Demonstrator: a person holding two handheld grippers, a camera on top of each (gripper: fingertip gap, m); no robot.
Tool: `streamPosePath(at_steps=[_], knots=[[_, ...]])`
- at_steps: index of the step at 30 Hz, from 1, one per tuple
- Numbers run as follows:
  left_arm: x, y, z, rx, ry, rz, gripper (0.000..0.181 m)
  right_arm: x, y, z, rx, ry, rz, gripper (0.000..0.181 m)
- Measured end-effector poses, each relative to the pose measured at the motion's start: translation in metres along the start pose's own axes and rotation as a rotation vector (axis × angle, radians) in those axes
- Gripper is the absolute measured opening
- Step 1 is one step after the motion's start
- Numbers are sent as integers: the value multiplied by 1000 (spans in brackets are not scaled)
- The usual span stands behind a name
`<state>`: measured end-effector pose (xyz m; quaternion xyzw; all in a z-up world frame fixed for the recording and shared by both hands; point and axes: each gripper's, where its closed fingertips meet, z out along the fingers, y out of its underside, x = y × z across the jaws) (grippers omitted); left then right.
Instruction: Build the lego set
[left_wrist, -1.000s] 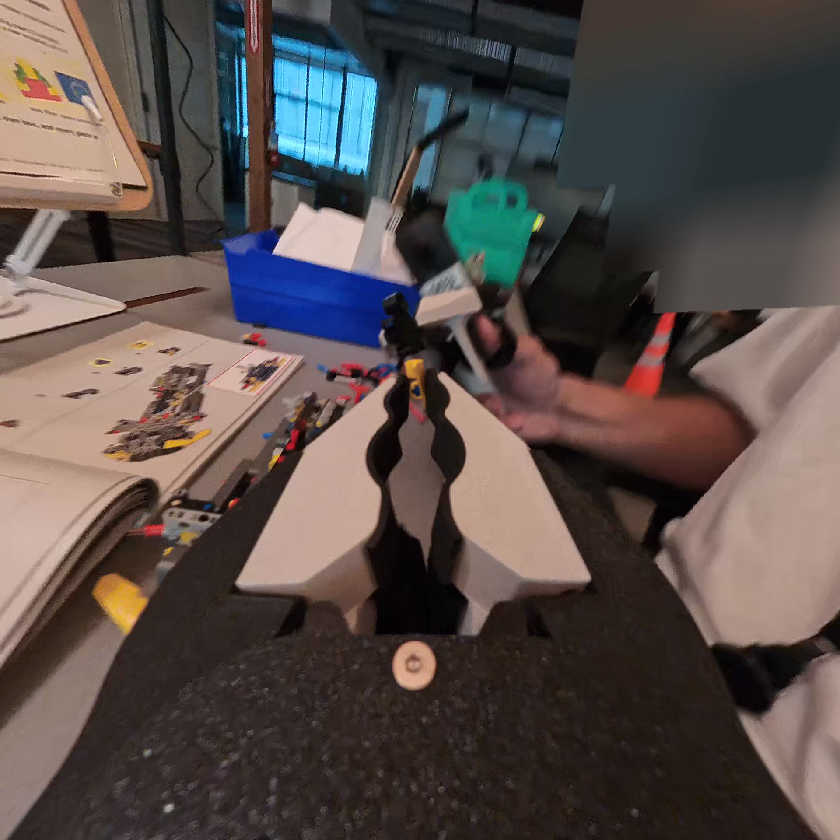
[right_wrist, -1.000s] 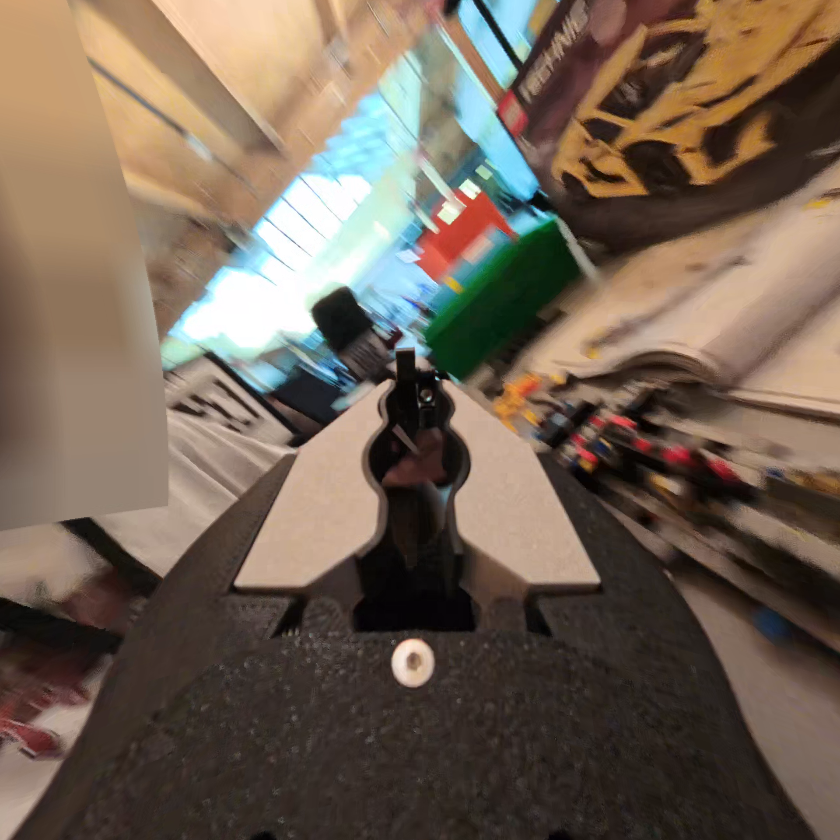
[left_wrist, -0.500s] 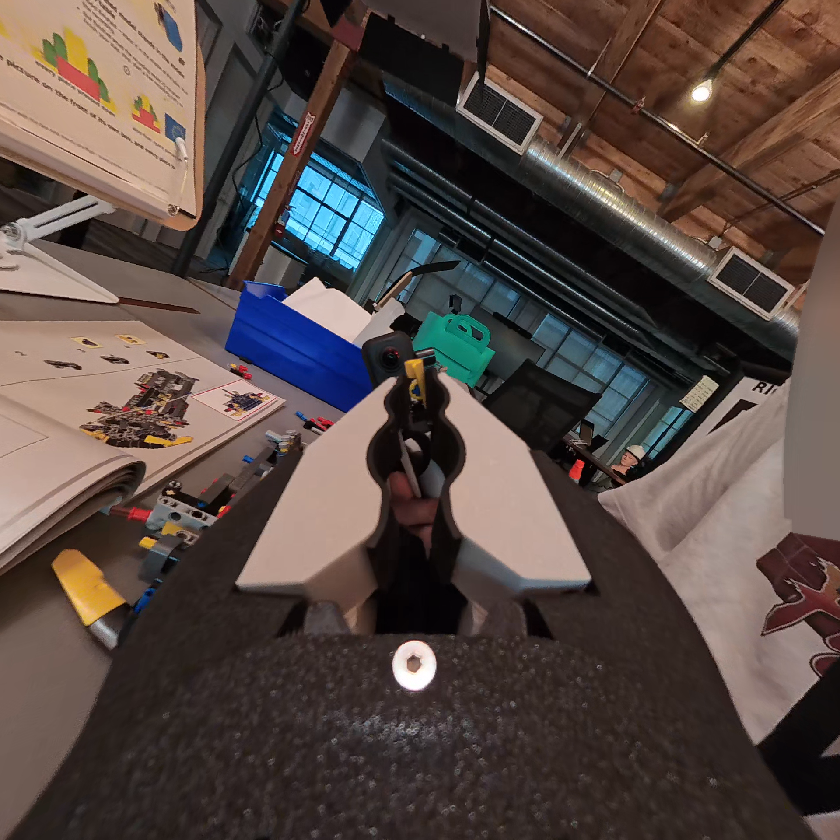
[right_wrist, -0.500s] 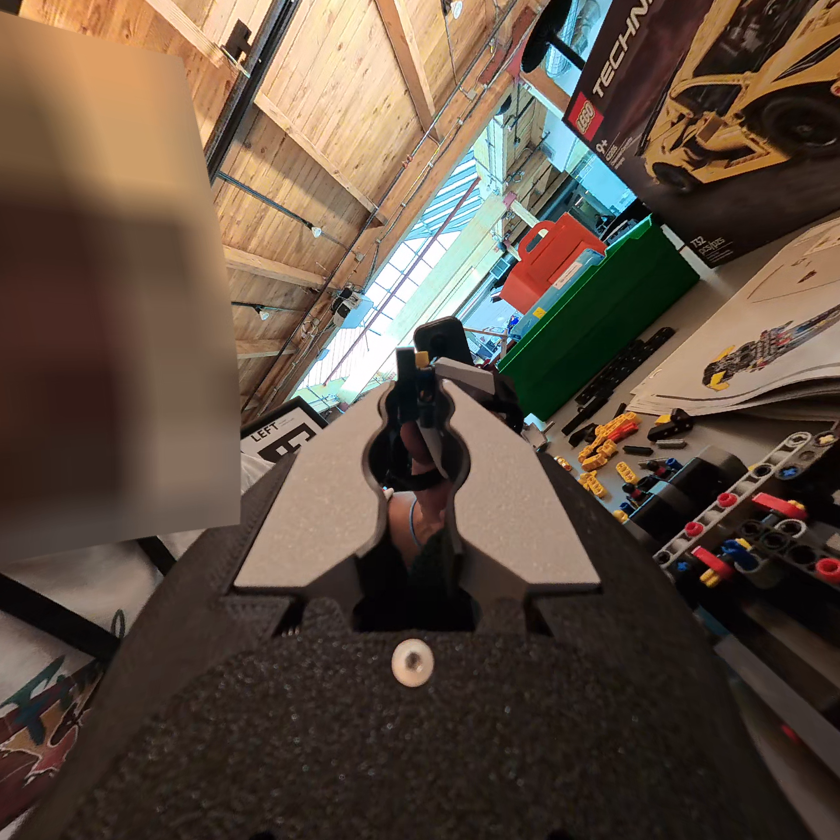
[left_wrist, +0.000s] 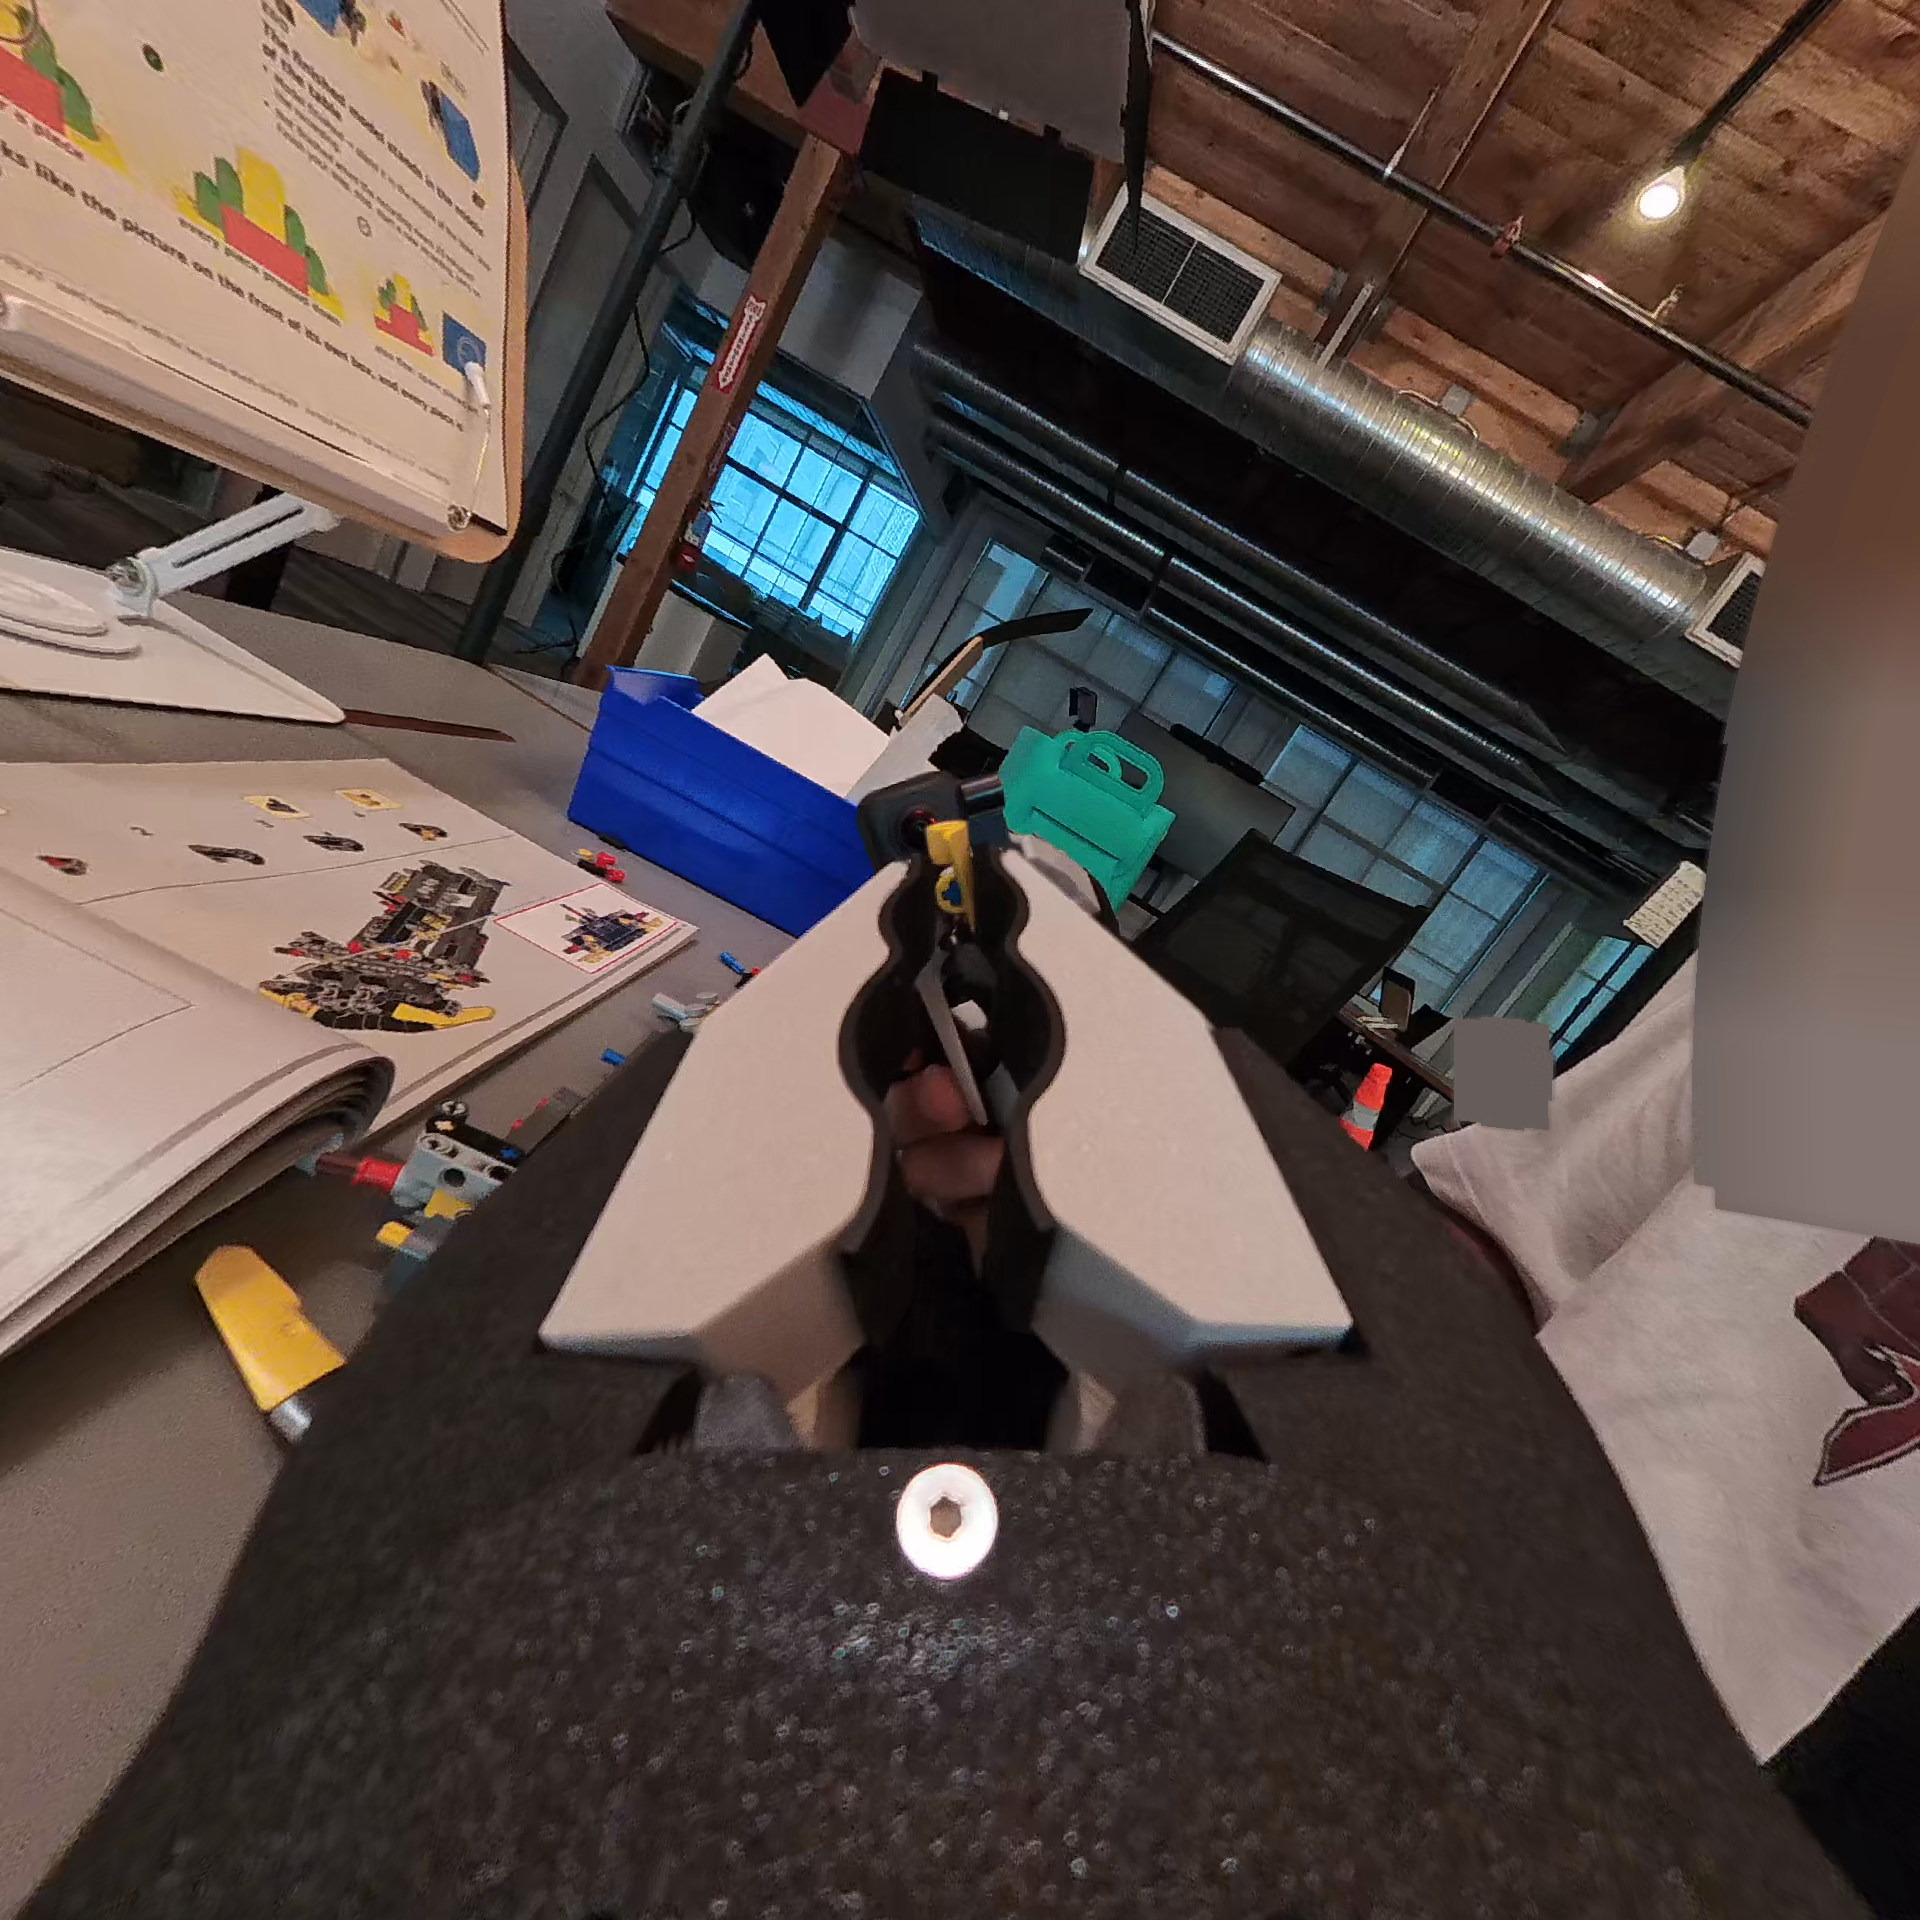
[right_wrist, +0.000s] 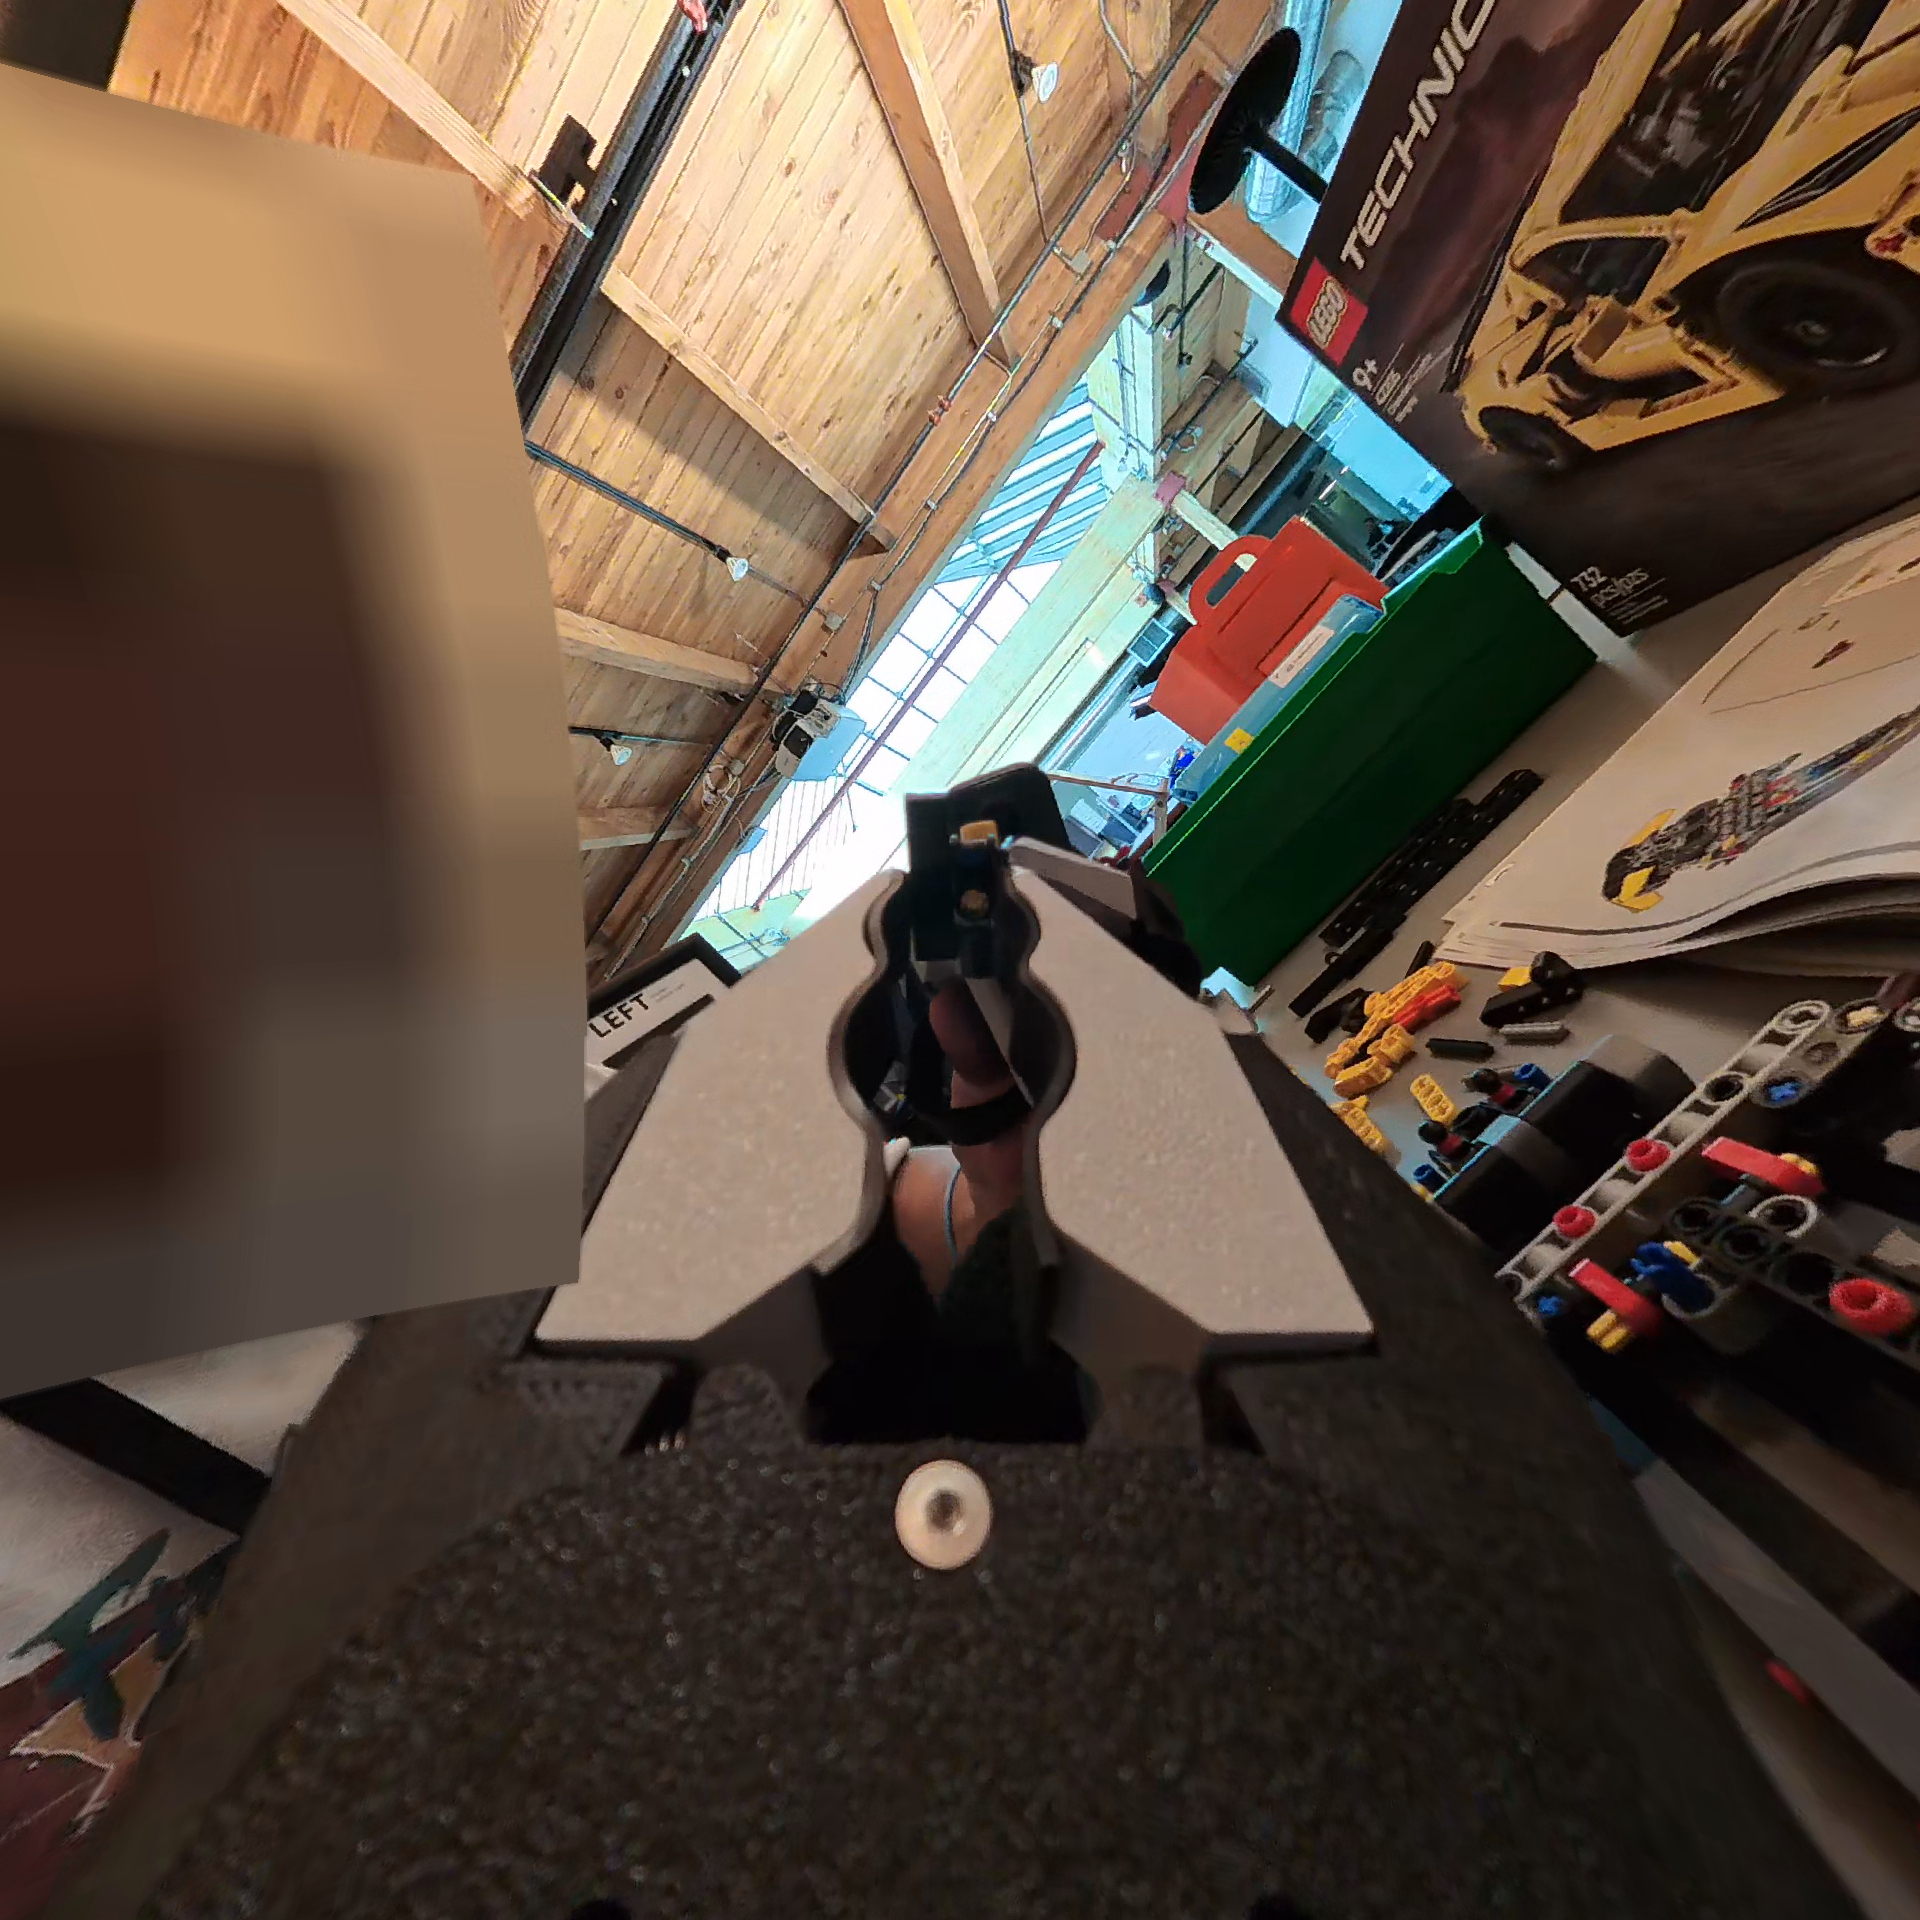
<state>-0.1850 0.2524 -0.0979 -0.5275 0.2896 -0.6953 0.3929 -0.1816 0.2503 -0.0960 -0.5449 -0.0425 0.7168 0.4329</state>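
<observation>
My left gripper (left_wrist: 954, 883) is shut on a small yellow lego piece (left_wrist: 948, 844) that sticks out past its tips. My right gripper (right_wrist: 956, 883) is shut on a black lego piece (right_wrist: 928, 831). Both are held up above the table and point at each other, tip to tip. In the right wrist view the yellow piece (right_wrist: 978, 832) sits right against the black piece. In the left wrist view the right gripper's camera (left_wrist: 902, 821) shows just behind the yellow piece. Whether the two pieces are joined is hidden.
An open instruction booklet (left_wrist: 260, 987), a blue bin (left_wrist: 707, 810) and a yellow tool (left_wrist: 265, 1330) lie to the left. A partly built black and grey model (right_wrist: 1714, 1195), loose yellow pieces (right_wrist: 1382, 1029), a green bin (right_wrist: 1351, 748) and the set box (right_wrist: 1610, 260) are on the right. The grippers are tip to tip, or close to it.
Both grippers tilted upward away from the table and came together tip to tip. In the last half second they moved little. Both stayed shut on their pieces.
</observation>
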Motion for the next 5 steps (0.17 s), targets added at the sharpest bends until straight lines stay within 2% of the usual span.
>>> streamPosePath(at_steps=[5], knots=[[-1,2,2,-4,3,-4,6,0,3,2,-11,16,-23,17]])
